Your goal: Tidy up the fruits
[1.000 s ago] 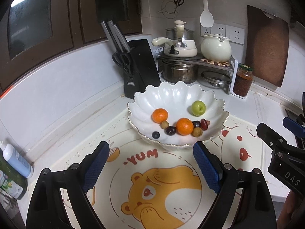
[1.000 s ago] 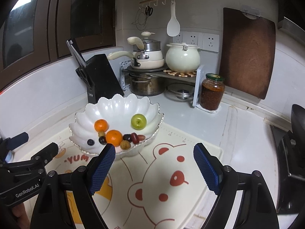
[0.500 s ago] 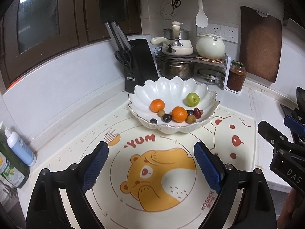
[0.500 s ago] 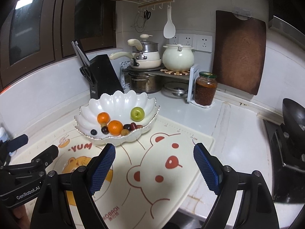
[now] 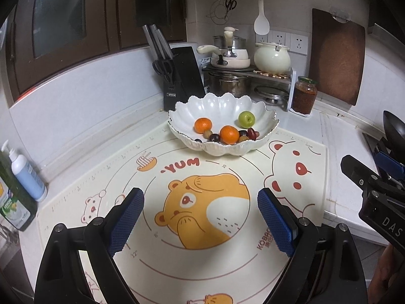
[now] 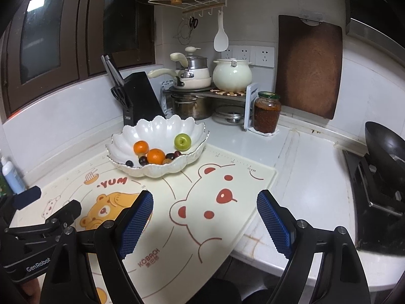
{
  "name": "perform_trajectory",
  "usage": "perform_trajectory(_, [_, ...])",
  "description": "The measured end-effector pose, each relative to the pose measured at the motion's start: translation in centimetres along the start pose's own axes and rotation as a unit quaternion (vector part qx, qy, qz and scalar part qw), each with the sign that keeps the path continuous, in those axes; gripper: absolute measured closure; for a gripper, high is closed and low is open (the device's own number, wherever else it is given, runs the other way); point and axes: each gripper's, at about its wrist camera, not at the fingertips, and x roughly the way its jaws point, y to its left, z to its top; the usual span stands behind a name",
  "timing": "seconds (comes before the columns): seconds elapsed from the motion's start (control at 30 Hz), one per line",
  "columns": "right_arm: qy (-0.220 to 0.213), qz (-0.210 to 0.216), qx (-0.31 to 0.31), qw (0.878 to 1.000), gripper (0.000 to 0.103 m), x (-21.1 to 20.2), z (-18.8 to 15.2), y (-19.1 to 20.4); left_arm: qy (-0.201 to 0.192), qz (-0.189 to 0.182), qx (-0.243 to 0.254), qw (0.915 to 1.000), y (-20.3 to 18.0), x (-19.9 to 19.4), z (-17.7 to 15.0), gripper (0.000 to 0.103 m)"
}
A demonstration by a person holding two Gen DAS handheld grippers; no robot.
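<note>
The white scalloped bowl [image 5: 222, 106] stood at the far edge of the cartoon bear mat [image 5: 202, 202], which lay on the pale worktop [image 6: 303, 177]. All the fruit lay inside the bowl: a green apple [image 5: 246, 119] on the right, one orange [image 5: 203, 125] on the left, a second orange [image 5: 229, 134] nearer the front rim, and a cluster of small dark and tan fruits [image 5: 246, 134] around and between the oranges.

The left claw [image 5: 201, 217] hung over the near part of the mat above the orange bear, its blue-padded jaws spread wide with nothing between them, well apart from the bowl. The right claw [image 6: 205, 221] hung over the white bear's face on the right of the mat, its jaws likewise wide and empty. Each claw showed at the edge of the other's view.

Behind the bowl on the far left stood a black knife block [image 5: 183, 76]. Right of it a small rack [image 6: 227, 93] carried a cream pot [image 6: 232, 74] and stacked pans, with a jar of red paste [image 6: 267, 112] just beside the rack. A brown cutting board [image 6: 310, 65] leaned on the far wall. A black wok [image 6: 384, 144] sat on the stove at the far right, and a white pump bottle [image 5: 26, 174] stood at the left edge.
</note>
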Motion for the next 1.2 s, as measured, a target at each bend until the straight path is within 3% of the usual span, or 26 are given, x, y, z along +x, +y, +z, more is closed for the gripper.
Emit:
perform_trajectory(0.8, [-0.004,-0.012,0.005,1.0,0.018,-4.5,-4.2,0.3,0.002,0.008,-0.013,0.9999,0.7,-4.0,-4.1,0.006])
perform_trajectory(1.2, [-0.004,-0.012,0.01,1.0,0.018,-5.2,-4.7,-0.2,0.004,0.011,-0.013,0.9999,0.6,-4.4,-4.9,0.006])
